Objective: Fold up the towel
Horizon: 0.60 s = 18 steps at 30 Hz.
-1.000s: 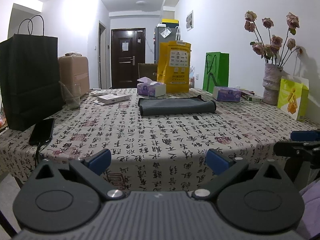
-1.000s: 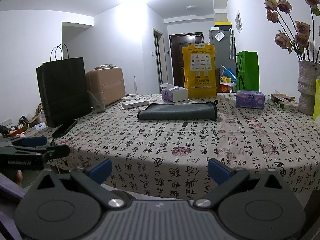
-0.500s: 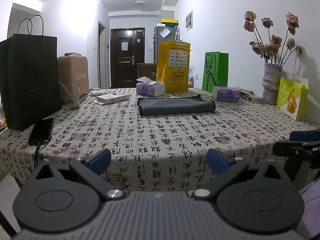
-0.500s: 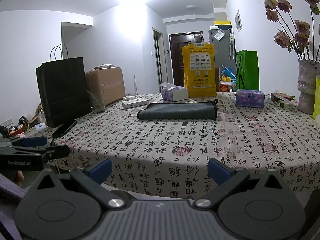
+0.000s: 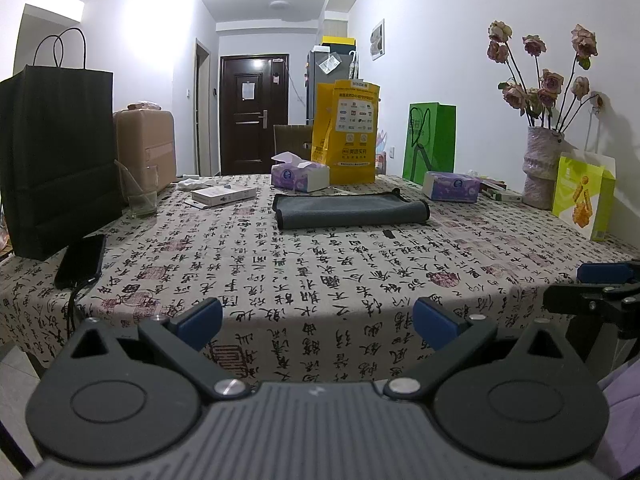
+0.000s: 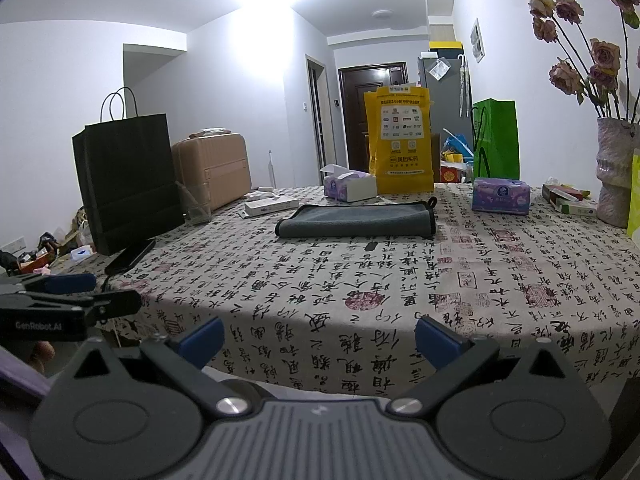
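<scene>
both tools, left tool (image 5: 316, 318) and right tool (image 6: 318, 338), released, held short of the surface (image 5: 320, 280); towel (image 5: 352, 210) at 12 o'clock, already doubled, untouched.

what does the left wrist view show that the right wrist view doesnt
Only the left wrist view shows the yellow-green printed bag at the table's right edge, and the right gripper from the side. Only the right wrist view shows floor clutter left of the table, and the left gripper from the side. Both show the gray towel lying folded on the tablecloth, the black paper bag, yellow bag and phone.
</scene>
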Motion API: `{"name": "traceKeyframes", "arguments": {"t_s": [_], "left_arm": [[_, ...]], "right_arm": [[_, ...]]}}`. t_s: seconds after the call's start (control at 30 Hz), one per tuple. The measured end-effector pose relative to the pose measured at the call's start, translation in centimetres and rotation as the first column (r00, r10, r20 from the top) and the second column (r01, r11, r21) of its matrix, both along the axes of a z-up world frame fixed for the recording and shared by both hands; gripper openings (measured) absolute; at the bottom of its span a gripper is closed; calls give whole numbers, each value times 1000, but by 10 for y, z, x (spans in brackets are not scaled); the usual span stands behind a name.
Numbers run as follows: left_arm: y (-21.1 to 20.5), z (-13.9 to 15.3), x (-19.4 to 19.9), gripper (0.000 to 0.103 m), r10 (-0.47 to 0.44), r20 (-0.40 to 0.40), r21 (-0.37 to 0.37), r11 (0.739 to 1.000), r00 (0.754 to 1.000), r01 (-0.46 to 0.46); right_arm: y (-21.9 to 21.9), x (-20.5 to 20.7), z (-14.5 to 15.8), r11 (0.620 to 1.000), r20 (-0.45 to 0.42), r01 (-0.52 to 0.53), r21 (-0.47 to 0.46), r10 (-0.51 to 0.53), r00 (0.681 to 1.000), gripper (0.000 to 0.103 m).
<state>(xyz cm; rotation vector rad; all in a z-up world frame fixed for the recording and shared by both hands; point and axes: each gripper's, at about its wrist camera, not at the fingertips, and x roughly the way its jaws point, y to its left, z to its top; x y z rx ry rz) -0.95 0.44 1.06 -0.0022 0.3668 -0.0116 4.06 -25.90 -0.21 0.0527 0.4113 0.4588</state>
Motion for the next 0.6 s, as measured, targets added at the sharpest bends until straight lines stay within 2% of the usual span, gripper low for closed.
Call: {"name": "traceKeyframes", "arguments": {"t_s": [0.6], "left_arm": [[-1,-1,0,103,-4,-4,1,1000,1000,4]], "right_arm": [[1,1,-1,1000,-12,0,3,0,1000,102]]}}
